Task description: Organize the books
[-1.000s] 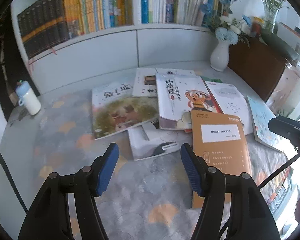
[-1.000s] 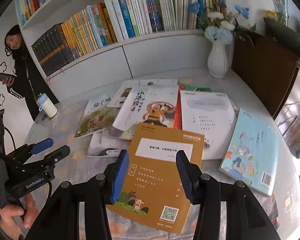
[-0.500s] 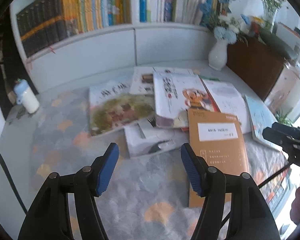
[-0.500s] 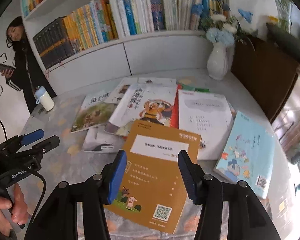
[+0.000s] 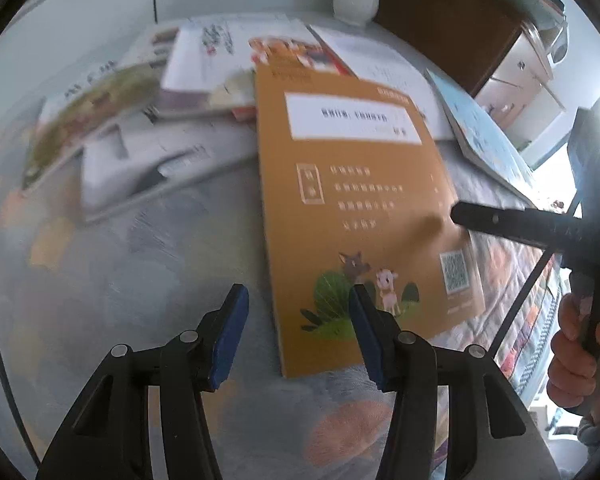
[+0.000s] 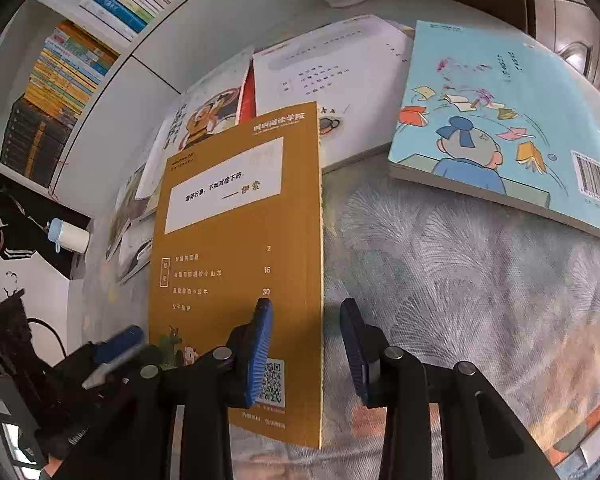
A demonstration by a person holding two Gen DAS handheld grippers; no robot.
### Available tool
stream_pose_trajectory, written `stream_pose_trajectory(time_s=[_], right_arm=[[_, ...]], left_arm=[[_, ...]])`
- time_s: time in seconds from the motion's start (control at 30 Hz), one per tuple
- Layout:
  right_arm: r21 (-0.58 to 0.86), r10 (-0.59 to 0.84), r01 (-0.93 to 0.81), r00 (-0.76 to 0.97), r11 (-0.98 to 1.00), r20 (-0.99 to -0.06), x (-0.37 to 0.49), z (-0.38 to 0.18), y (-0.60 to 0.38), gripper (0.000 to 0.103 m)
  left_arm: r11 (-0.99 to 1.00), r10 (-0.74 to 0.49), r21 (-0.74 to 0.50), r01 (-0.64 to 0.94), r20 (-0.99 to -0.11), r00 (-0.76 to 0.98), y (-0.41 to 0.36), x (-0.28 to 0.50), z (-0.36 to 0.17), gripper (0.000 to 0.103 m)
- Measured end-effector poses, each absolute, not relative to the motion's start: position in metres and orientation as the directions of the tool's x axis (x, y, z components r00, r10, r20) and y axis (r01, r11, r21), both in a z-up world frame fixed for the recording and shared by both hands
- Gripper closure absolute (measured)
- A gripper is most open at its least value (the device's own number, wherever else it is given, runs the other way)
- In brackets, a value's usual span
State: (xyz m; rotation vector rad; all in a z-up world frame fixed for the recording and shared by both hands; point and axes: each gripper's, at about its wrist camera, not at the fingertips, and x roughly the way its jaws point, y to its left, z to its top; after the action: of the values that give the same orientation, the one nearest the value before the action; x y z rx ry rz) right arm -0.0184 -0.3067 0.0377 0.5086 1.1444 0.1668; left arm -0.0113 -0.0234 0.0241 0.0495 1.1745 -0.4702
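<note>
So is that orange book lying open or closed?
Closed. The orange book lies flat on the patterned tablecloth, back cover up, with its barcode square and contents list showing; no inside pages are spread.

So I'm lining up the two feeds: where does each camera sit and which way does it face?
Left wrist: on the left gripper, tilted down at the orange book; a hand holding the right gripper shows.
Right wrist: on the right gripper, looking down the same book's right edge; left gripper at lower left.
Shared: orange book, blue book.

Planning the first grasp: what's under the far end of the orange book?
The orange book overlaps a white-covered book and a cartoon-cover book at its far end; its near end rests on the patterned cloth. Anything directly beneath is covered.
</note>
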Motion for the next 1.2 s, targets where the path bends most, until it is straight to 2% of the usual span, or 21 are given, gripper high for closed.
stream_pose_trajectory(time_s=[0.3,0.73,0.9,0.97,1.0,1.03,1.1,1.13,1.2], right_arm=[[0.529,0.436,0.147,0.408,0.836,-0.802,-0.013,0.035,-0.305,0.068],[0.512,0.424,0.143,0.397,0.847,-0.814,-0.014,0.036,-0.302,0.068],[0.567,0.478,0.145,0.396,0.811,-0.784,-0.017,0.036,-0.308,0.067],[0.643,0.547,0.148,0.407,0.751,-0.732,-0.020,0.036,-0.316,0.065],[0.708,0.603,0.154,0.420,0.689,-0.678,-0.023,0.035,-0.323,0.065],[0.809,0.695,0.156,0.435,0.567,-0.572,-0.025,0.030,-0.333,0.065],[0.919,0.803,0.161,0.449,0.359,-0.392,-0.026,0.015,-0.341,0.065],[0.929,0.813,0.173,0.449,0.329,-0.371,-0.025,0.009,-0.340,0.065],[0.911,0.804,0.181,0.429,0.370,-0.411,-0.021,0.003,-0.331,0.065]], left_arm=[[0.896,-0.330,-0.198,0.398,-0.897,0.295,-0.035,-0.015,0.023,0.054],[0.893,-0.343,-0.207,0.400,-0.889,0.305,-0.033,-0.013,0.019,0.054],[0.893,-0.359,-0.229,0.387,-0.881,0.308,-0.027,-0.011,0.017,0.053],[0.894,-0.369,-0.244,0.375,-0.876,0.309,-0.021,-0.010,0.017,0.051],[0.891,-0.383,-0.260,0.373,-0.872,0.306,-0.019,-0.010,0.017,0.051],[0.886,-0.400,-0.280,0.370,-0.865,0.302,-0.016,-0.009,0.017,0.050],[0.878,-0.424,-0.309,0.366,-0.856,0.295,-0.011,-0.008,0.016,0.050],[0.876,-0.429,-0.314,0.367,-0.854,0.294,-0.010,-0.008,0.016,0.050],[0.872,-0.440,-0.324,0.367,-0.849,0.294,-0.008,-0.008,0.015,0.051]])
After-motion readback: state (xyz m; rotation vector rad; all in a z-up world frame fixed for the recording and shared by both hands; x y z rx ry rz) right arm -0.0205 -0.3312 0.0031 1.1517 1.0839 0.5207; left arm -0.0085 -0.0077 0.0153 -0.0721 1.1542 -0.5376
